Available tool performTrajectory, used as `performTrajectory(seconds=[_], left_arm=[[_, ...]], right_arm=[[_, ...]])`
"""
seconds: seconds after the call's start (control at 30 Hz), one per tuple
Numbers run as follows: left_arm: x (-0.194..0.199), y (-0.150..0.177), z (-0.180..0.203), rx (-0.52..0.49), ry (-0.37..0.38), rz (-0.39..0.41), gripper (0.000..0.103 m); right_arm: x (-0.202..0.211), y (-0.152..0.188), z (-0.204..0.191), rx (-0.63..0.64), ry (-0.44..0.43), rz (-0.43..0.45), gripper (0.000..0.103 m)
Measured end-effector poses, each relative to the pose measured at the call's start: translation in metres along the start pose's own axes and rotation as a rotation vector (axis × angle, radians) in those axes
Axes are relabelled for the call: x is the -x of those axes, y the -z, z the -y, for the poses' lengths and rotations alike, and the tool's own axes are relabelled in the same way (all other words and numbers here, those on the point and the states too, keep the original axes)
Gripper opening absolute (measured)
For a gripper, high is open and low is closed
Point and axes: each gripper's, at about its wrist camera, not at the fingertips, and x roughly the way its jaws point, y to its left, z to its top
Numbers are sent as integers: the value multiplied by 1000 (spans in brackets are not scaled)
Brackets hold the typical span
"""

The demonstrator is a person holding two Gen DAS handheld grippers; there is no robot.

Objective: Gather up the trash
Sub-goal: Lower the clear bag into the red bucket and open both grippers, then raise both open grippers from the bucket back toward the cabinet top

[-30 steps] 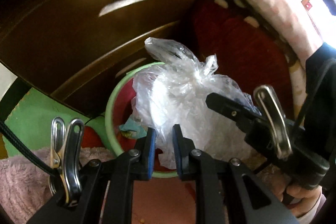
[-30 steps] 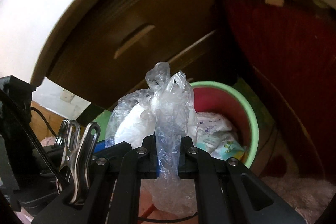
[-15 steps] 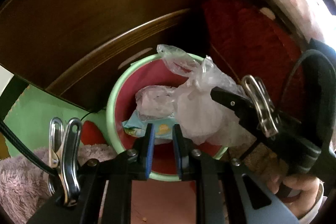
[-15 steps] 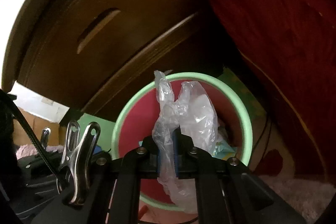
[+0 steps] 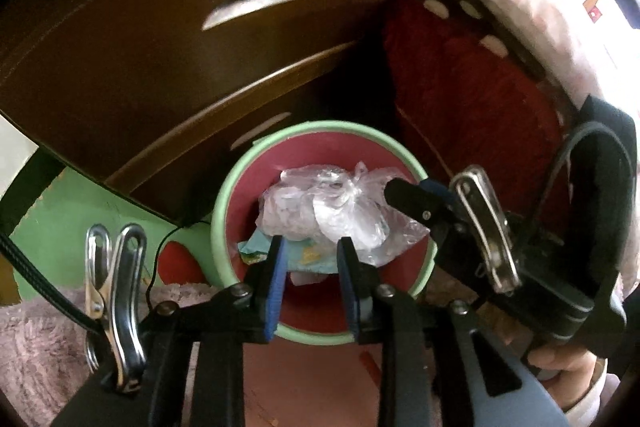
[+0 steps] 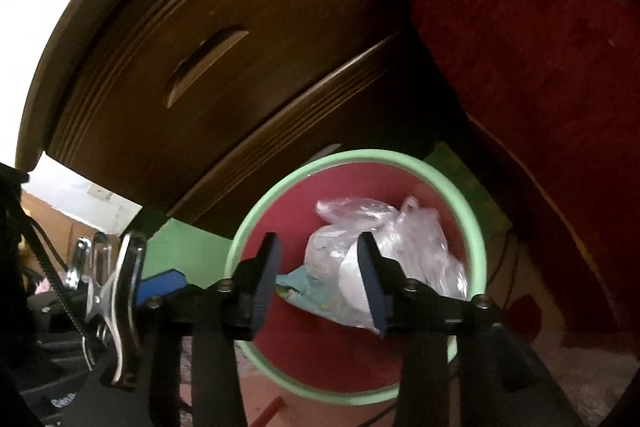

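Right tongs (image 6: 316,279): spread, just opened, pinching nothing; clear plastic bag (image 6: 384,243) released below them.
Left tongs (image 5: 310,263): slightly parted, just opened, empty.
Bag: lies inside green-rimmed bin (image 6: 472,219), just beyond both tongs.

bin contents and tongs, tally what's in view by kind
bins: 1, red with a green rim
clear plastic bags: 1, lying in the bin
teal wrappers: 1, under the bag
tongs: 2, left and right, both open over the bin, jaws just opened, nothing gripped
total: 5
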Motion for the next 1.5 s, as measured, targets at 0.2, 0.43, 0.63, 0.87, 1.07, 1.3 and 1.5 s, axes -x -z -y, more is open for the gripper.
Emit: performTrajectory(seconds=[0.2, 0.43, 0.63, 0.87, 1.07, 1.3, 1.5], left_arm=[[32, 0, 4, -13, 13, 71, 26], [84, -3, 10, -28, 31, 184, 26], [128, -13, 6, -17, 31, 284, 27], [166, -37, -8, 7, -7, 370, 28], [190, -66, -27, 18, -64, 409, 29], [202, -101, -50, 29, -112, 429, 35], [195, -134, -72, 31, -147, 411, 48]], right_arm=[[33, 3, -11, 42, -16, 77, 42], [83, -2, -33, 106, -60, 201, 42], [127, -11, -52, 164, -90, 303, 42], [164, -31, -76, 211, -120, 377, 42], [180, -51, -92, 247, -134, 397, 42], [187, -75, -111, 274, -155, 404, 42], [186, -91, -125, 302, -164, 412, 42]])
